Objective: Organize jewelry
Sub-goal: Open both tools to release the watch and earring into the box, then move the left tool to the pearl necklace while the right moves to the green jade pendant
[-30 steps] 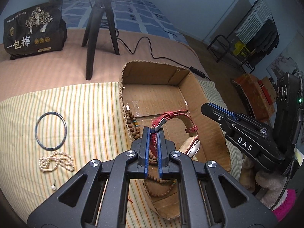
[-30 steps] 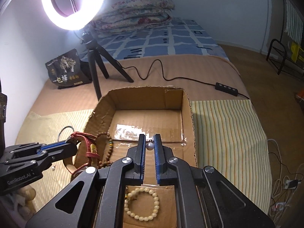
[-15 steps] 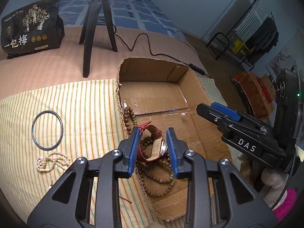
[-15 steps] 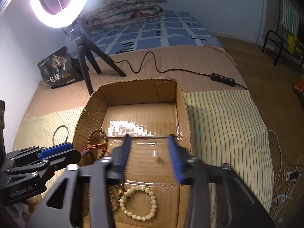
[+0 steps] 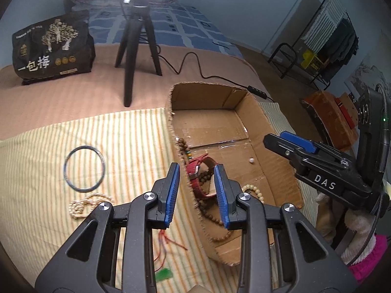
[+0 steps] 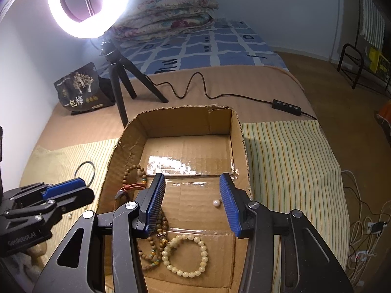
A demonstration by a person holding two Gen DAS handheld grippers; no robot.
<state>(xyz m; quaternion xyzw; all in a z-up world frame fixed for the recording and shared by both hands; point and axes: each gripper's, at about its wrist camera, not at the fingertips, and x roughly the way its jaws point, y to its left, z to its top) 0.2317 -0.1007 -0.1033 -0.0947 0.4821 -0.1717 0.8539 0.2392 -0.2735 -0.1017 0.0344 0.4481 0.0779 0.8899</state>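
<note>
resting inside the cardboard box (image 5: 246, 102) near its left wall, the red watch (image 5: 201, 178) lies on the wooden bead strand (image 6: 132, 173); a loose pearl (image 6: 216, 203) sits on bare floor toward the right wall. both tongs are released with nothing gripped: the left gripper (image 5: 197, 193) straddles the left box edge, the right gripper (image 6: 193, 205) hangs over the open middle. only the left view shows the dark bangle (image 5: 84, 168) and pearl necklace (image 5: 84, 205) out on the striped cloth (image 5: 127, 146); the right view shows the whole cream bracelet (image 6: 185, 256).
</note>
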